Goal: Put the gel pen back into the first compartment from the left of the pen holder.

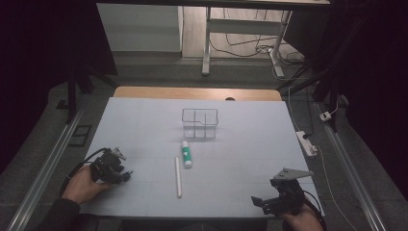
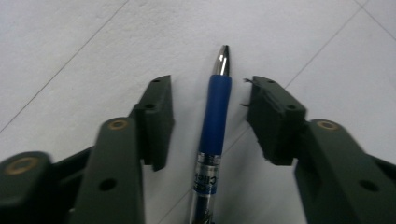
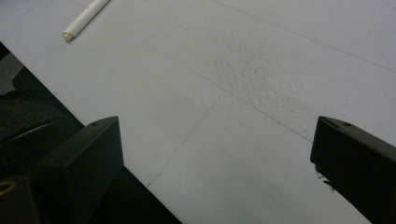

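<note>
While your left claw sits low over the white, faintly gridded worktop, a blue pen with a silver tip and a clear lower barrel lies between its two black jaws. The jaws stand partly spread, with a gap on each side of the pen, so nothing is pinched yet. From the high view, this claw is at the near left of the worktop, in your left hand.

The pen lies a little off centre, closer to the jaw on the left in the left gripper view. If you close from here, that jaw will likely meet the barrel first and may roll the round pen sideways or swing its tip. A grip low on the smooth barrel could also let it slip or droop when lifted.

Your right claw rests at the near right edge, jaws spread wide and holding nothing.

Farther off stand a clear plastic organiser with compartments, a green-and-white glue stick just in front of it, and a long white stick. All are well apart from the pen, so a collision seems unlikely.
</note>
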Tool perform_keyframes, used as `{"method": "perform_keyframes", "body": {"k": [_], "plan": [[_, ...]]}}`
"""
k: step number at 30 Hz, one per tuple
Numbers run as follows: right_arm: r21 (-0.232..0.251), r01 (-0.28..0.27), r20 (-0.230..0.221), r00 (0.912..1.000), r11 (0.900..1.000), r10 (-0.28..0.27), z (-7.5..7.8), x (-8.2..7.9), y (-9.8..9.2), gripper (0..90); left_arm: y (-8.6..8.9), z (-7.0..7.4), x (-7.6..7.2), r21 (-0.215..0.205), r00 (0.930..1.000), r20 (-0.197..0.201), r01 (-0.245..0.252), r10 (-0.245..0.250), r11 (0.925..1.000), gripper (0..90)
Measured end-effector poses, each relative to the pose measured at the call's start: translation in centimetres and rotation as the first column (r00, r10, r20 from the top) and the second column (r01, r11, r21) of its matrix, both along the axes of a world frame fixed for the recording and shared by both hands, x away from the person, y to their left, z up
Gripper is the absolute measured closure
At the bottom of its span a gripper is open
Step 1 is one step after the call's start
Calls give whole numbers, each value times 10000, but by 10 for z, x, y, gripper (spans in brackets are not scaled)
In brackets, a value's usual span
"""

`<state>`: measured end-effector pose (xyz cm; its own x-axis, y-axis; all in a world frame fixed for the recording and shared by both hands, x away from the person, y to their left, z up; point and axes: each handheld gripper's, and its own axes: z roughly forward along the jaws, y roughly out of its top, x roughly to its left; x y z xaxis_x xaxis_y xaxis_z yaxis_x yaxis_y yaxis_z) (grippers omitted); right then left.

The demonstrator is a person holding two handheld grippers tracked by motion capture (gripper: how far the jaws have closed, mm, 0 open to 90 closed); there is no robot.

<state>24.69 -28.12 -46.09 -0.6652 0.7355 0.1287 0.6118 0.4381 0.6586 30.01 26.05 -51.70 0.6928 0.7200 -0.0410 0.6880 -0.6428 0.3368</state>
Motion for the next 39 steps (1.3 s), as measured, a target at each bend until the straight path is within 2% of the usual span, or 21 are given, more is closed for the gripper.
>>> {"method": "perform_keyframes", "body": {"k": [3,4,8,13,15,18,21,24,29,31,36,39], "plan": [[16,-5,1,10000,10000,5,0,0,0,21,-3,2,-2,159,9998,-6,182,-182,9997,748],[2,3,-5,10000,10000,-3,0,0,0,21,-4,2,-2,199,9999,-65,148,-147,9997,785],[14,-9,-2,10000,10000,9,0,0,0,21,-6,3,-2,302,9999,-108,79,-76,9995,802],[23,-13,1,10000,10000,13,0,0,0,21,-4,4,0,147,9994,-298,-161,166,9998,804],[21,-10,9,10000,10000,10,0,0,0,21,-3,5,1,-149,9990,-356,-293,288,9995,804],[26,-17,1,10000,10000,17,0,0,0,21,-1,11,2,-615,9979,-236,-615,601,9962,804],[34,-15,0,10000,10000,15,0,0,-1,21,3,18,3,-1105,9965,-54,-833,832,9904,805],[30,-20,-30,10000,10000,20,0,1,0,21,5,25,5,-1738,9952,80,-942,970,9803,806],[41,-4,-36,10000,10000,5,0,1,-1,21,2,39,10,-2430,9930,497,-919,1070,9657,806],[56,0,-32,10000,10000,0,0,1,-1,21,-1,44,13,-2765,9920,681,-837,1064,9574,805],[59,25,-22,10000,10000,-25,0,1,-1,21,-14,54,20,-3099,9881,1146,-624,1024,9487,805],[113,17,-24,10000,9999,-17,0,1,-1,21,-22,60,25,-3365,9850,1388,-500,1021,9404,805]]}}
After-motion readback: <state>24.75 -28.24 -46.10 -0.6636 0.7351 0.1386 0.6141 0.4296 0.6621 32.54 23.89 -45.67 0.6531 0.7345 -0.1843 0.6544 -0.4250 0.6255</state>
